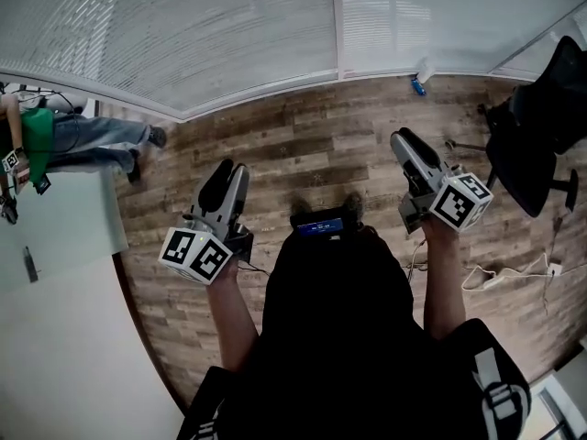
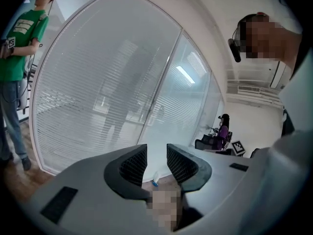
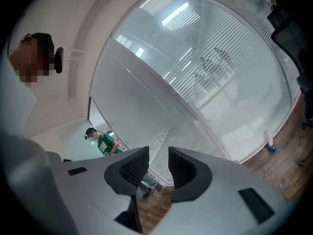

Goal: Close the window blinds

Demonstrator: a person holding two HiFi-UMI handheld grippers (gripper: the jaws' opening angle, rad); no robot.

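Closest in head view, black torso [image 1: 348, 337] of wearer, with left gripper [image 1: 223, 174] and right gripper [image 1: 402, 140] held out over wood floor [image 1: 303, 145], both pointed toward window blinds [image 1: 183, 35] on the far glass wall, well apart from them. Left gripper view: jaws parted by a narrow gap, holding nothing, blinds far ahead, hanging down. Right gripper view: jaws likewise apart, empty, blinds beyond.

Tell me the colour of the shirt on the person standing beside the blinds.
Green; the shirt shows best in the left gripper view.
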